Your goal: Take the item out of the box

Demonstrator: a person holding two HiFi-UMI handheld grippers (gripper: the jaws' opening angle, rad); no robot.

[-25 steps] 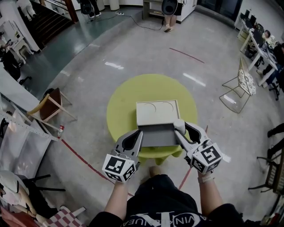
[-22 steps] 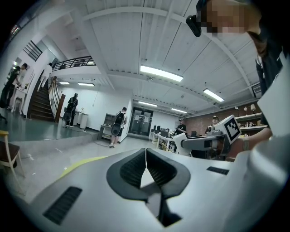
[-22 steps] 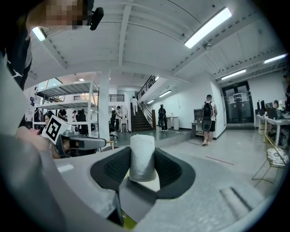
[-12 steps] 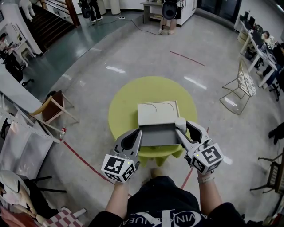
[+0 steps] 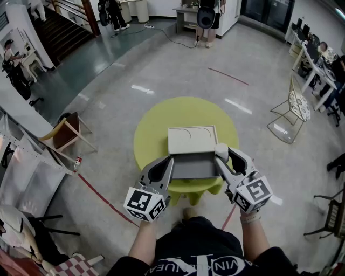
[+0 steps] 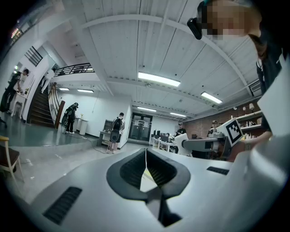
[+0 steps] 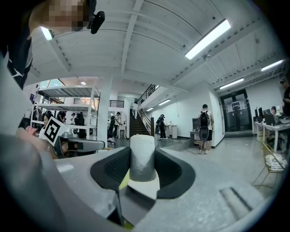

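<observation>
White cylinder (image 7: 142,152), the item, stands upright between the jaws of the right gripper (image 7: 142,164), whose dark pads clamp it on both sides. In the head view the cylinder (image 5: 221,149) sits at the right gripper (image 5: 221,157) tips, over the far right corner of the box (image 5: 192,167); I cannot tell whether it is lifted clear of the rim. The left gripper (image 6: 146,166) has its jaws pressed together, with only a thin line between the pads. From above, the left gripper (image 5: 169,165) lies with its tip at the box's left wall. The box is an open grey tray, and its pale lid (image 5: 192,140) lies flat just behind it, touching the tray's far edge. Both rest on a round yellow-green table (image 5: 153,126). Beyond the table the polished floor (image 5: 108,81) carries a red line (image 5: 228,76). A wooden chair (image 5: 67,129) stands well to the left and a wire chair (image 5: 291,110) well to the right. Farthest off, a person (image 5: 205,13) stands by a desk.
</observation>
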